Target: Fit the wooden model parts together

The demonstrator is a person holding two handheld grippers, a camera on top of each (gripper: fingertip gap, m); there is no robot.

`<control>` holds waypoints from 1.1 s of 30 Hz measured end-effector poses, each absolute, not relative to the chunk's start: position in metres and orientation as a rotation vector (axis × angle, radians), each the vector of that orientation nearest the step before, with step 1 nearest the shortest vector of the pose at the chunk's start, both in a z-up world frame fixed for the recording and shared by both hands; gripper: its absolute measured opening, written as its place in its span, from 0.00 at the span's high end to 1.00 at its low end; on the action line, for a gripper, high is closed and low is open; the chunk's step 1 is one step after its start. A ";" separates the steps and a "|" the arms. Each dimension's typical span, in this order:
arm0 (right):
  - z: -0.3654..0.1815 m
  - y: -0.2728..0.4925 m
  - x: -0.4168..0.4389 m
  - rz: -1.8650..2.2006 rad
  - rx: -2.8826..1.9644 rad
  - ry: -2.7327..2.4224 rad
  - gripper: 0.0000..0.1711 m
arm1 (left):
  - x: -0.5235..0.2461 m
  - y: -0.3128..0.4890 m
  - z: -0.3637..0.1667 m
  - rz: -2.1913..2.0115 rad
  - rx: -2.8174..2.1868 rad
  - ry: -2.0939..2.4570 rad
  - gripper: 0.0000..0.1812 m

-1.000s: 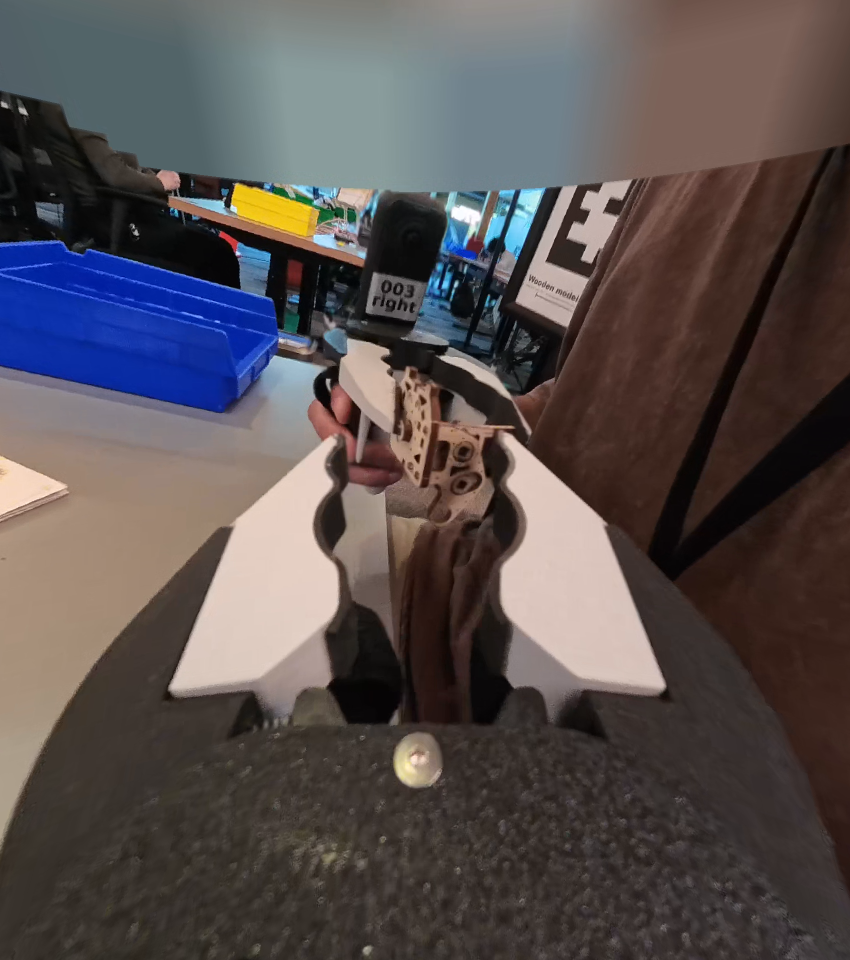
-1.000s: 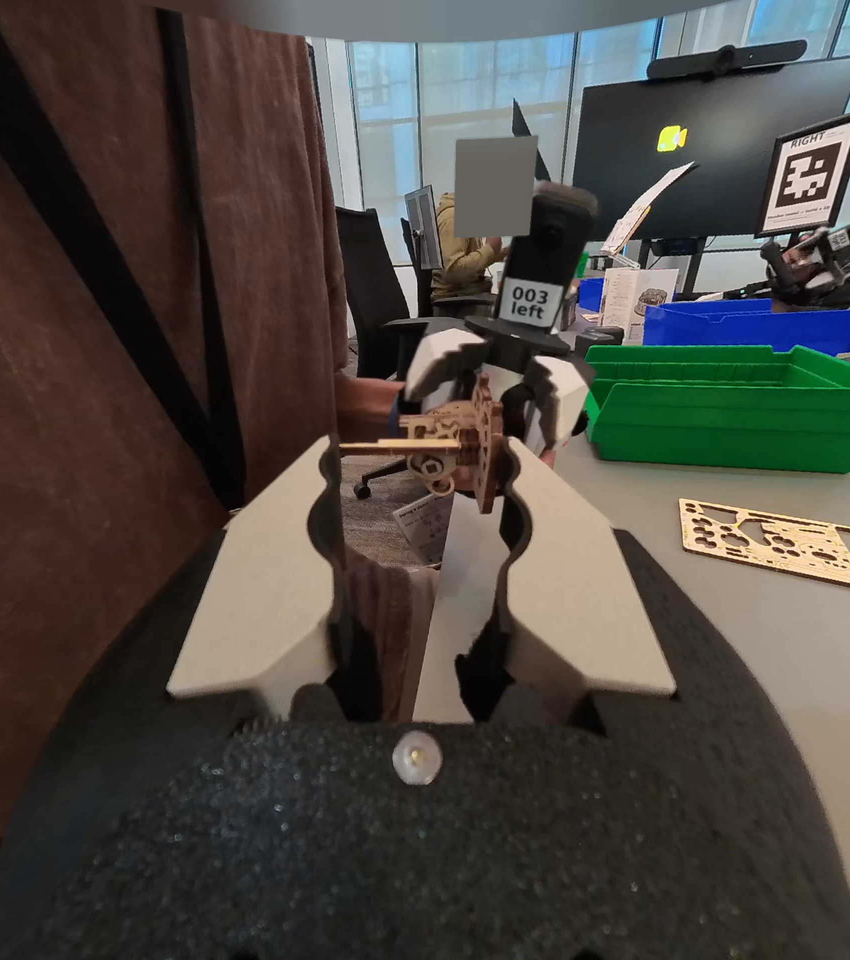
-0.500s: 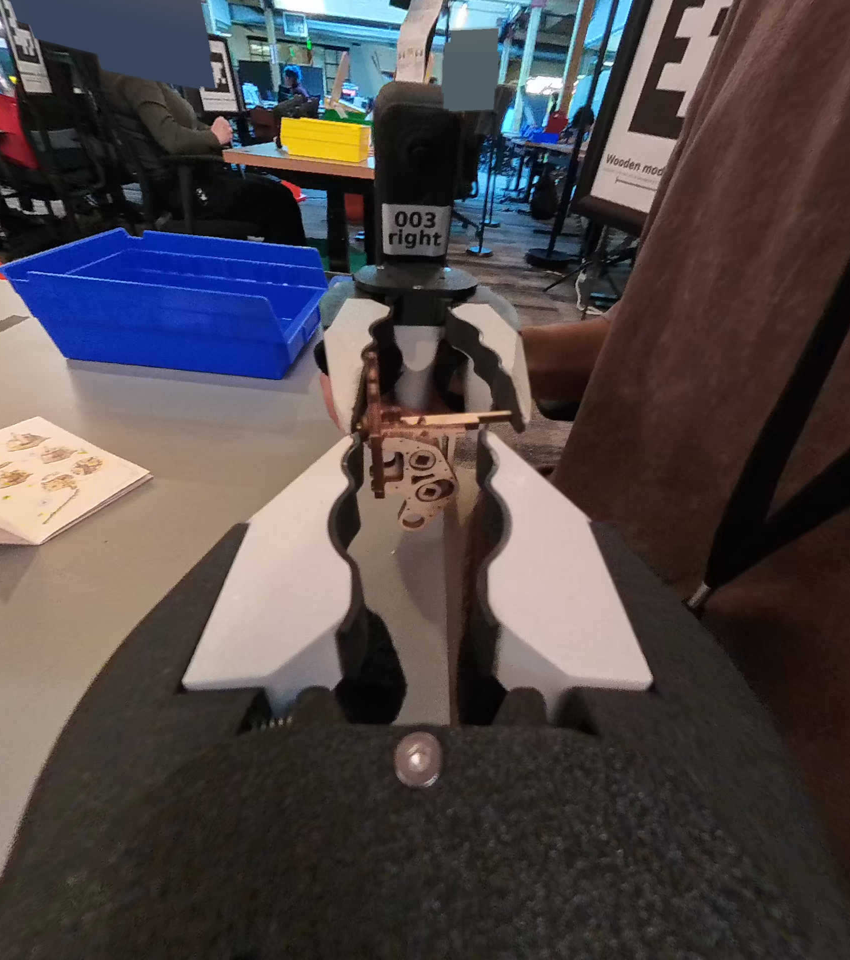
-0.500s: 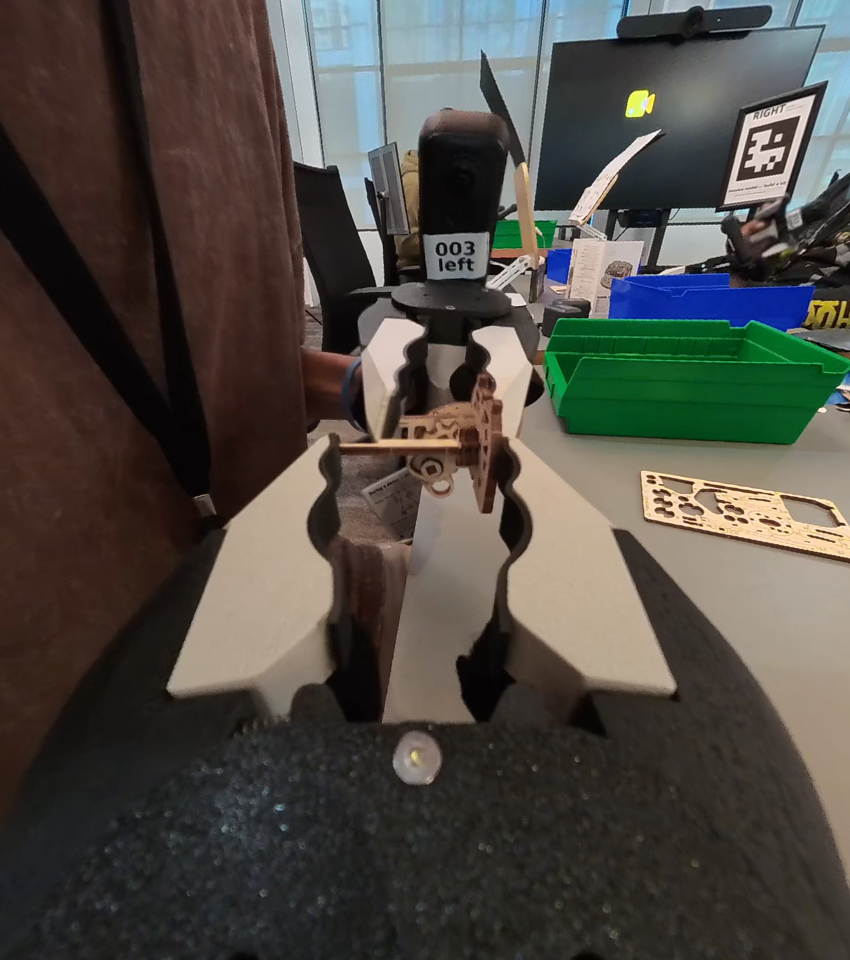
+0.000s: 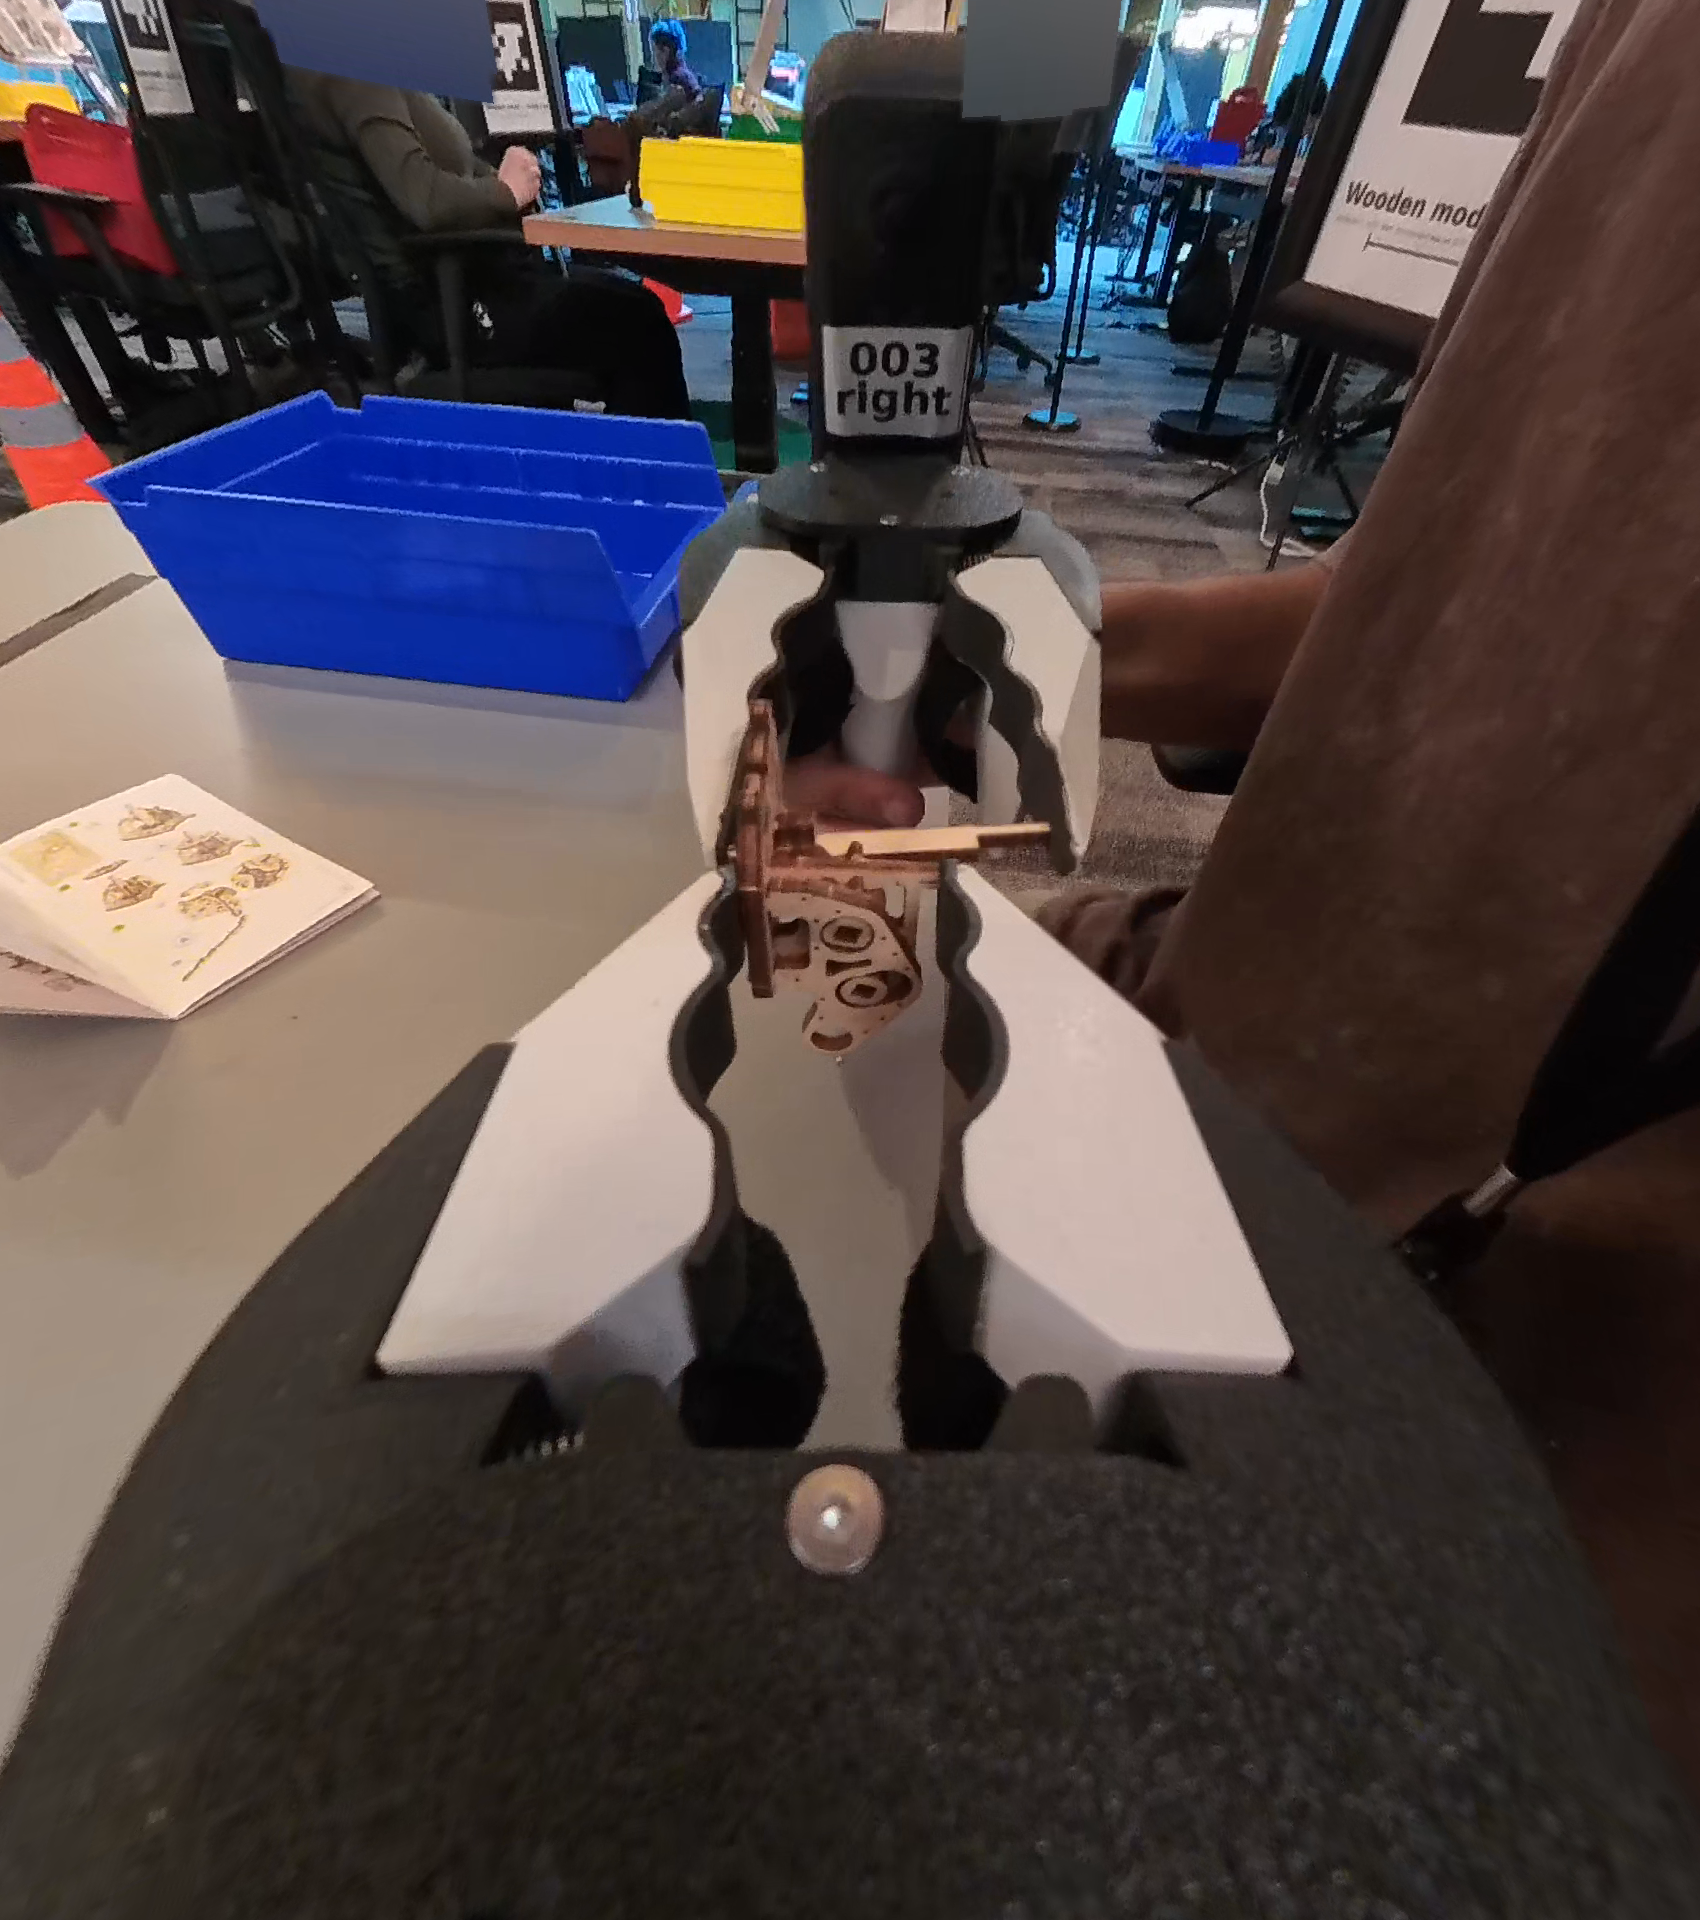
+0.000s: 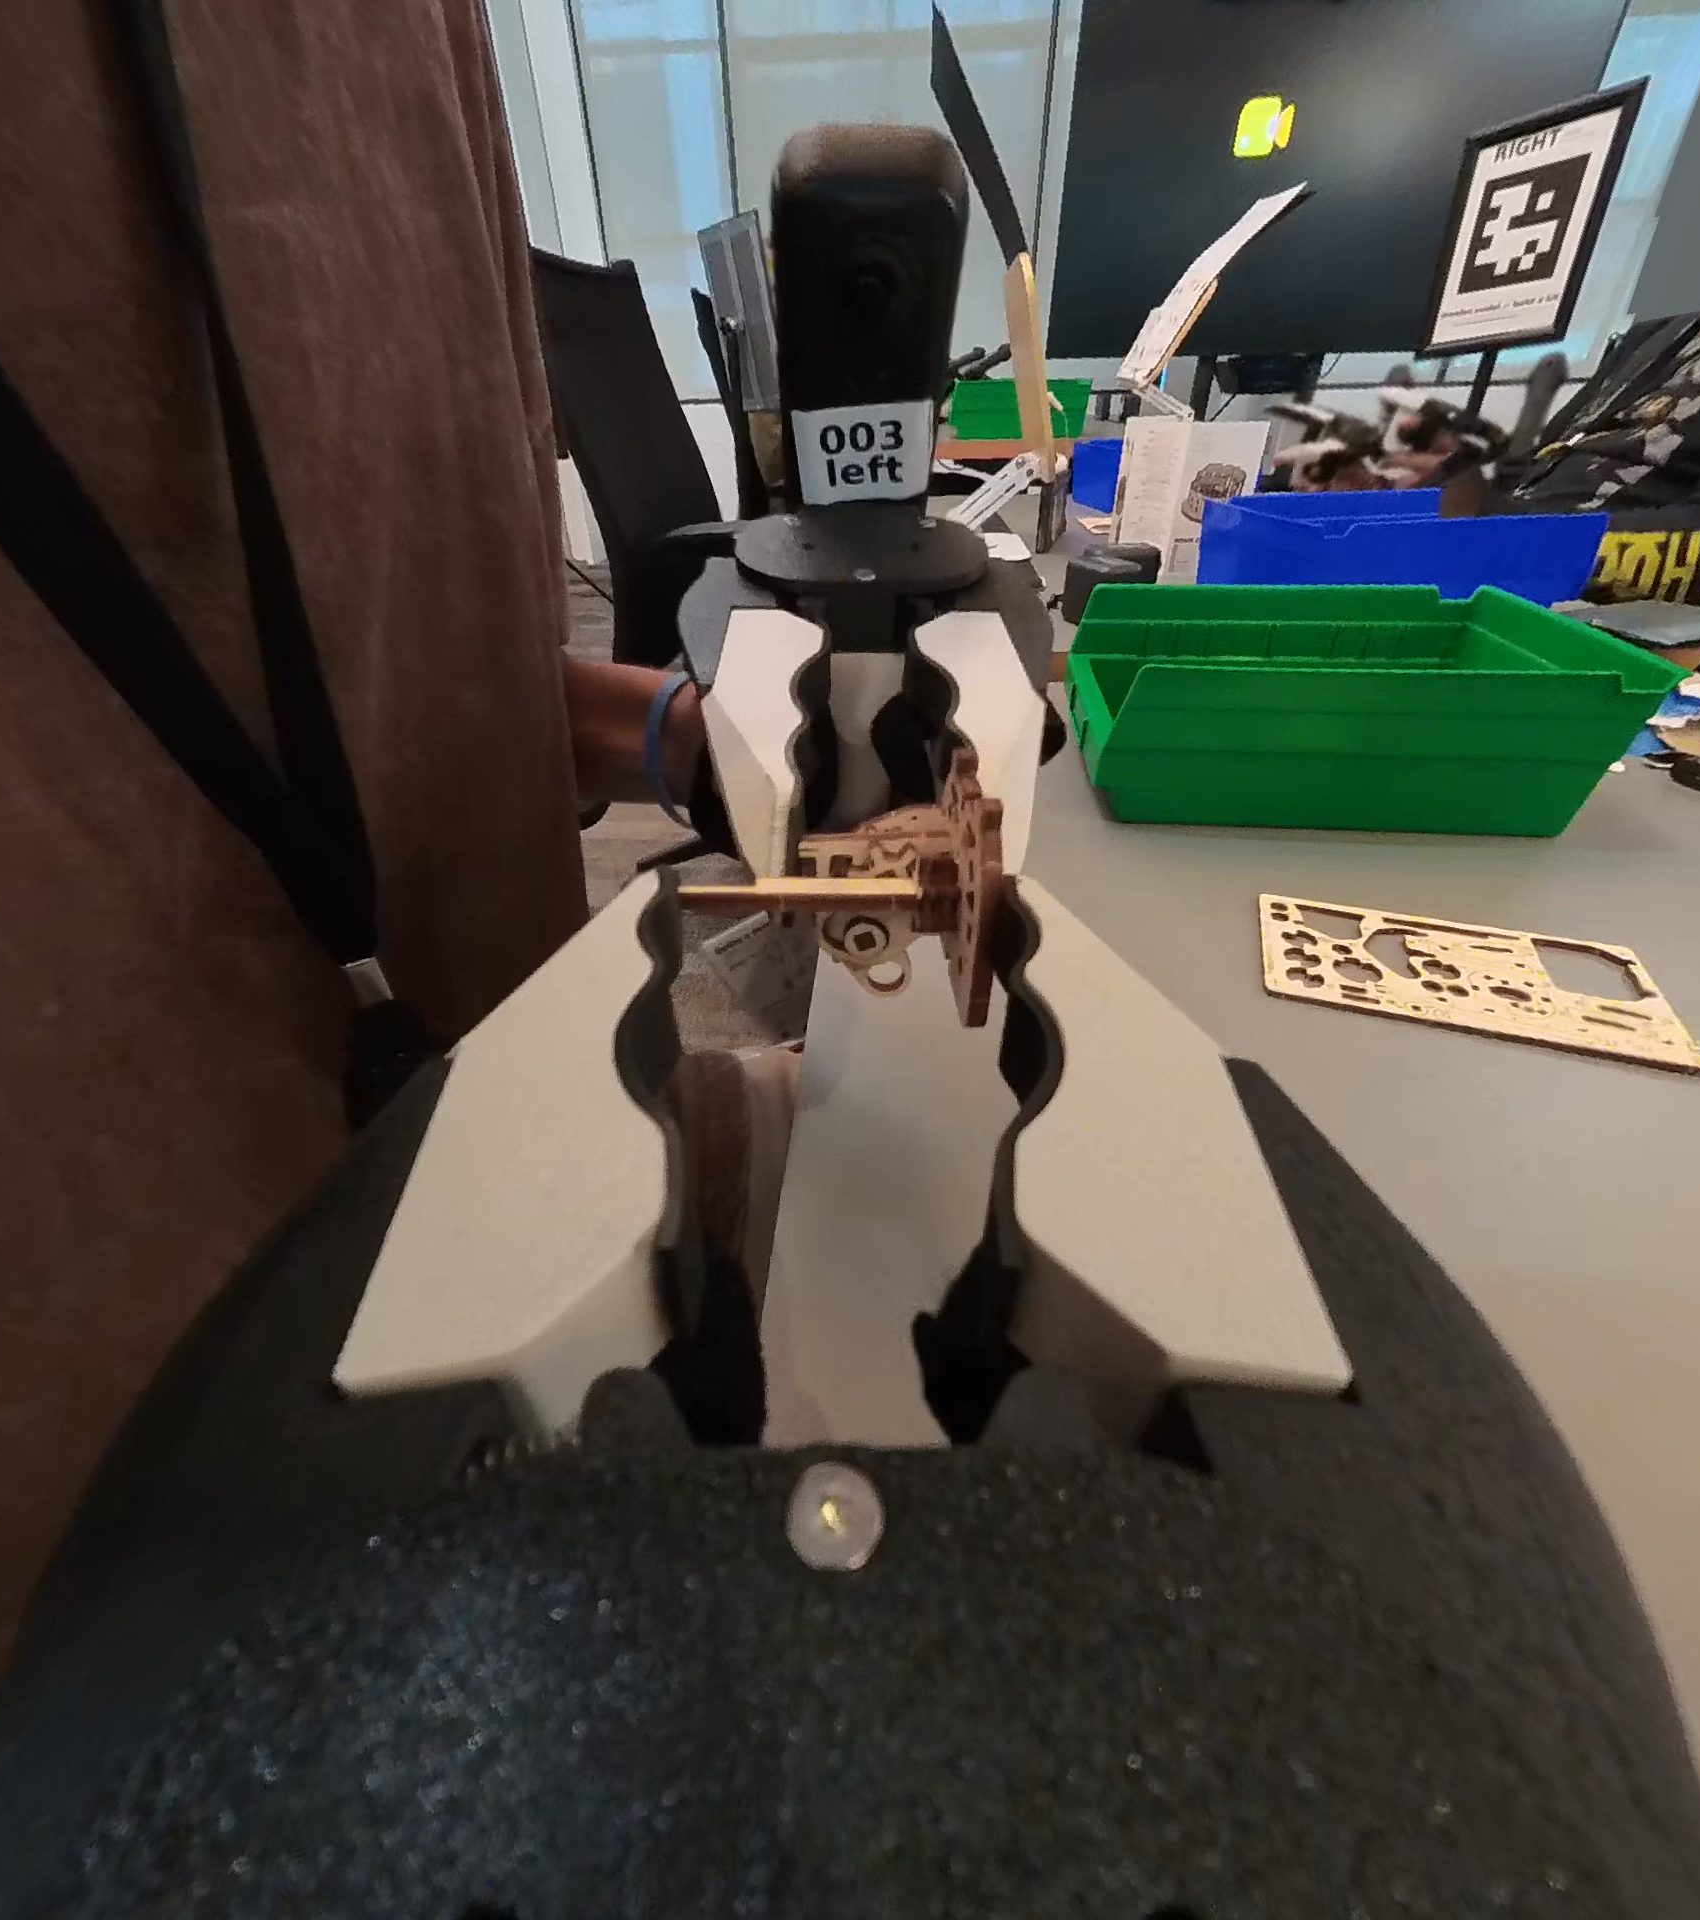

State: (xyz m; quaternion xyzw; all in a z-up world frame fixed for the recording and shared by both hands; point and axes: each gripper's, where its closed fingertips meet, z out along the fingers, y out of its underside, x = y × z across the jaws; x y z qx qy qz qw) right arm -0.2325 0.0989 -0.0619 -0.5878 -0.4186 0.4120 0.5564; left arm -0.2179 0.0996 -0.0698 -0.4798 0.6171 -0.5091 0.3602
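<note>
A small wooden assembly (image 5: 851,966) of a perforated plate, a holed piece and a thin stick hangs in the air between my two grippers, which face each other tip to tip. My right gripper (image 6: 841,904) is shut on it: the stick's end (image 6: 721,899) meets one finger and the plate (image 6: 976,914) the other. My left gripper (image 5: 830,899) has its jaws narrow around the lower holed part, with fingers close against both sides. The right gripper also shows in the left wrist view (image 5: 893,831), and the left gripper in the right wrist view (image 6: 887,831).
A grey table (image 5: 254,1143) lies below. On it are a blue bin (image 5: 410,561), an open booklet (image 5: 150,894), a green bin (image 6: 1345,727) and a punched-out wooden sheet (image 6: 1469,977). The person's brown garment (image 5: 1500,727) is close beside the grippers.
The left gripper's jaws have narrowed around the assembly. The assembly has turned from tilted to level in the left wrist view, and both grippers have drawn closer together.
</note>
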 end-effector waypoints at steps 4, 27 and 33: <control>-0.058 0.102 -0.232 0.921 -1.372 -0.979 0.64 | -0.219 0.102 -0.067 -1.320 -1.239 1.575 0.81; -0.063 0.099 -0.227 0.931 -1.427 -1.000 0.65 | -0.215 0.100 -0.071 -1.297 -1.315 1.599 0.81; -0.067 0.099 -0.226 0.973 -1.437 -1.009 0.65 | -0.214 0.100 -0.073 -1.283 -1.311 1.598 0.81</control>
